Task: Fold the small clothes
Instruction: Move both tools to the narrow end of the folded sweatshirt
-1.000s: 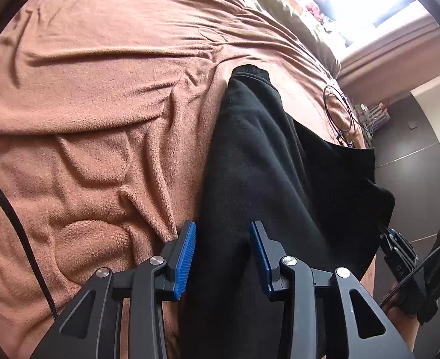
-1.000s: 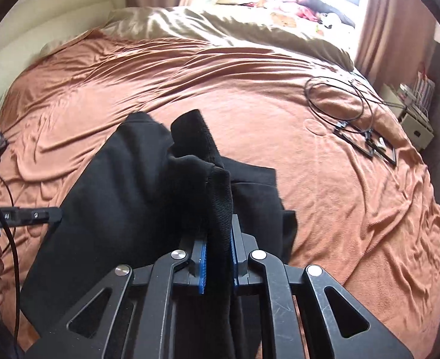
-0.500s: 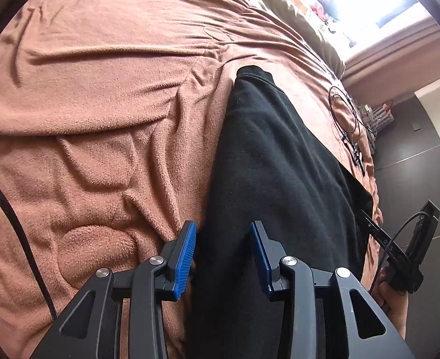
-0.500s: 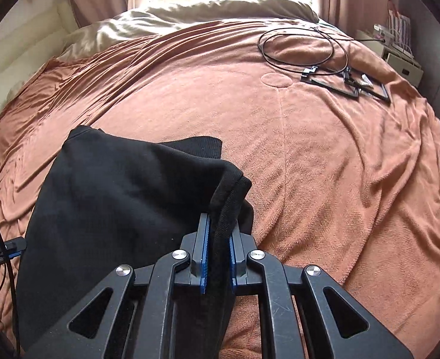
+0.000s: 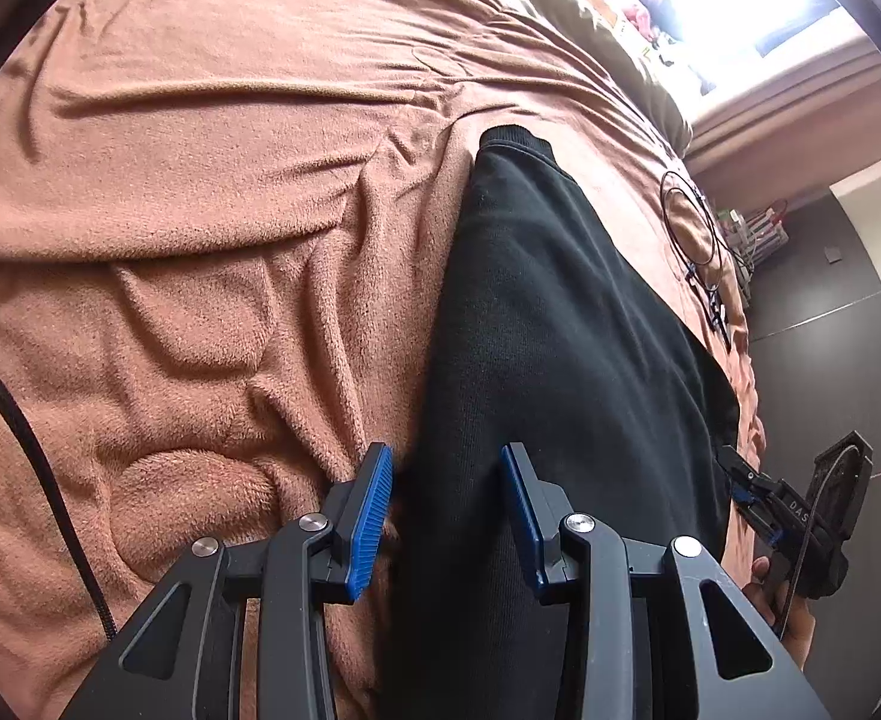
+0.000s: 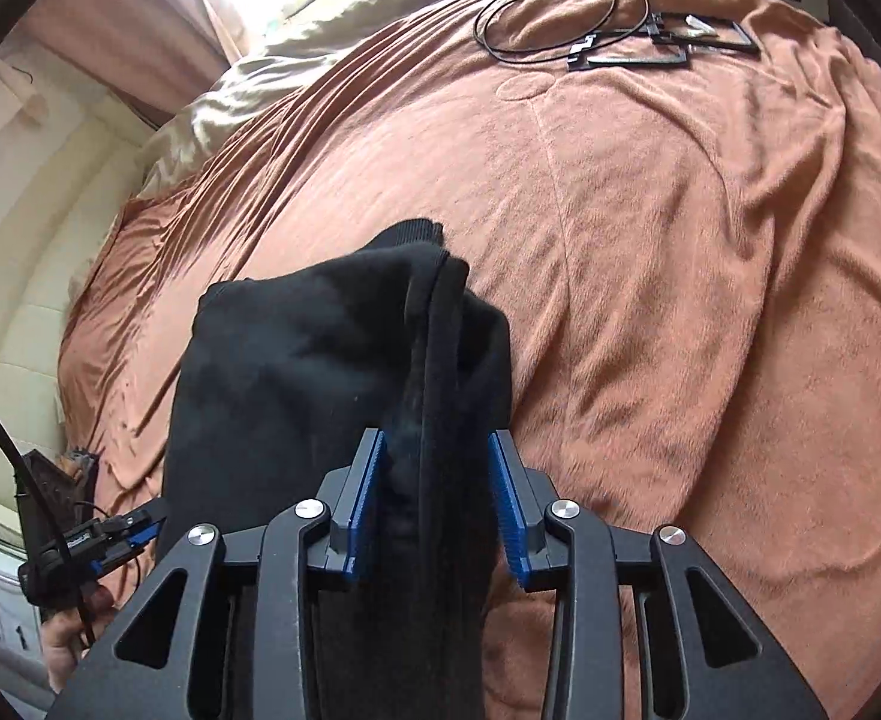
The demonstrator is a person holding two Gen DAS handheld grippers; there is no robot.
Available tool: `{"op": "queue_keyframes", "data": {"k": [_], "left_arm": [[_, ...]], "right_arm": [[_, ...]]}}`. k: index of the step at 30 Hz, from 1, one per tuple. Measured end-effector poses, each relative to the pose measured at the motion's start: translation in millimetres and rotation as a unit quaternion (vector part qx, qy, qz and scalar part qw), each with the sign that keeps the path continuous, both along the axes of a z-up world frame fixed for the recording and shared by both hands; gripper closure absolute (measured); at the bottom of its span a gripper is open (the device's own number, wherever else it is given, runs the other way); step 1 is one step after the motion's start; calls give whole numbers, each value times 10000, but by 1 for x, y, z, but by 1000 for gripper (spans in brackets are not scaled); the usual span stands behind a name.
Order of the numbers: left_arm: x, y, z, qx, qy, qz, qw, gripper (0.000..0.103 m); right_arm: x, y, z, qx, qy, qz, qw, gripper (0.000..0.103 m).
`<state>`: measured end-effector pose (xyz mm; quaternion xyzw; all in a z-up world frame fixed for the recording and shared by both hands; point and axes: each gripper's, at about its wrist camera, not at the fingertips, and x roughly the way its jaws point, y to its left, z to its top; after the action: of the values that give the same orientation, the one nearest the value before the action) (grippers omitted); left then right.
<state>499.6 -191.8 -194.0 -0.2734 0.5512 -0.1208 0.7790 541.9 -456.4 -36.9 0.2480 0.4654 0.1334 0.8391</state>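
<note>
A black garment (image 5: 560, 372), folded over on itself, lies along the near edge of a bed covered by a rumpled terracotta fleece blanket (image 5: 212, 228). The right gripper (image 6: 437, 498) has just been opening its jaws: the blue pads now stand apart on either side of a thick doubled-up fold of the black cloth, which still sits between them, the left pad close against the fabric and the right one showing a sliver of clearance. The left gripper (image 5: 446, 516) holds its jaws spread over the garment's long edge, one blue pad just beside the blanket's wrinkles and the other over black cloth, neither pressing in. In the left wrist view the right gripper appears at the far side of the garment, gripped by a hand (image 5: 782, 606). Farther up the bed, well apart from the clothing, a coiled black cable (image 6: 560, 12) lies beside flat black frames (image 6: 668, 48), and an olive-gold duvet (image 6: 296, 66) is bunched near a bright window.
</note>
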Motion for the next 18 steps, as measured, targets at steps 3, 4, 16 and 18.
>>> {"op": "queue_keyframes", "data": {"k": [3,4,16,18], "left_arm": [[-4,-8,3,348,-73,-202,9992,63],[-7,-10,1,362,-39,-253,9990,63],[-46,-9,7,297,261,-771,9962,63],[-52,-8,7,301,277,-859,9955,63]], "right_arm": [[-15,1,-4,36,65,138,9999,53],[-19,1,-6,38,83,153,9998,53],[-73,-4,-14,167,471,189,9986,53],[-79,-7,-13,183,512,137,9984,53]]}}
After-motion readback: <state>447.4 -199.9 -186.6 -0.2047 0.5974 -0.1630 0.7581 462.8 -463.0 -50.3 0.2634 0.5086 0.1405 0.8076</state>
